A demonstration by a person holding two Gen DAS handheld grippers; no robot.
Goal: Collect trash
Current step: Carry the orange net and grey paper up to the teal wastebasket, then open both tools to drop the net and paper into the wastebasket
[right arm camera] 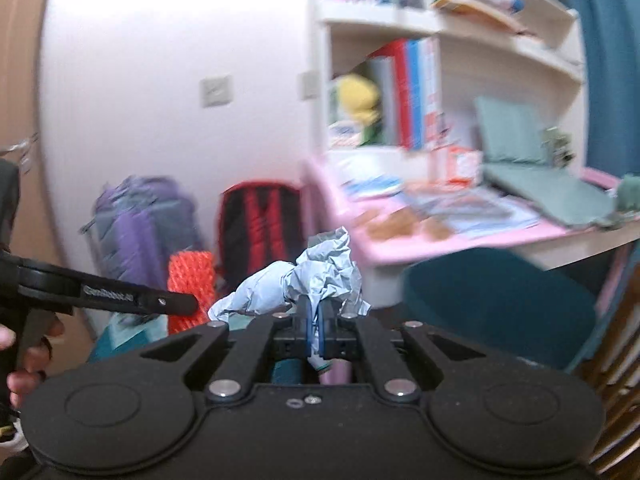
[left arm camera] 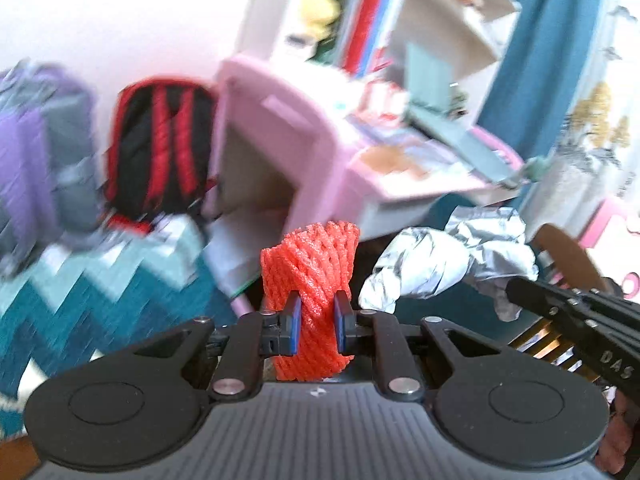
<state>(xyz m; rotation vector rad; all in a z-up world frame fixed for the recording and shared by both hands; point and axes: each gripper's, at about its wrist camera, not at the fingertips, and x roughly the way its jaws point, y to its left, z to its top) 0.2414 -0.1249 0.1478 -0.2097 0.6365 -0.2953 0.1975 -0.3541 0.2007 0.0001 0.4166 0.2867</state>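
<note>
My left gripper (left arm camera: 316, 322) is shut on an orange foam net sleeve (left arm camera: 310, 264), held upright in the air. The same sleeve shows in the right wrist view (right arm camera: 190, 280), behind the left gripper's black body (right arm camera: 108, 294). My right gripper (right arm camera: 317, 320) is shut on a crumpled grey-white paper wad (right arm camera: 304, 280), also held up. That wad shows in the left wrist view (left arm camera: 444, 256), just right of the sleeve, with the right gripper's body (left arm camera: 576, 320) beneath it.
A pink desk (right arm camera: 460, 240) with papers and a bookshelf (right arm camera: 400, 80) stands ahead right. A teal chair (right arm camera: 500, 300) sits before it. A red-black backpack (right arm camera: 260, 224) and a purple bag (right arm camera: 148, 224) lean on the wall. A zigzag rug (left arm camera: 100, 280) covers the floor.
</note>
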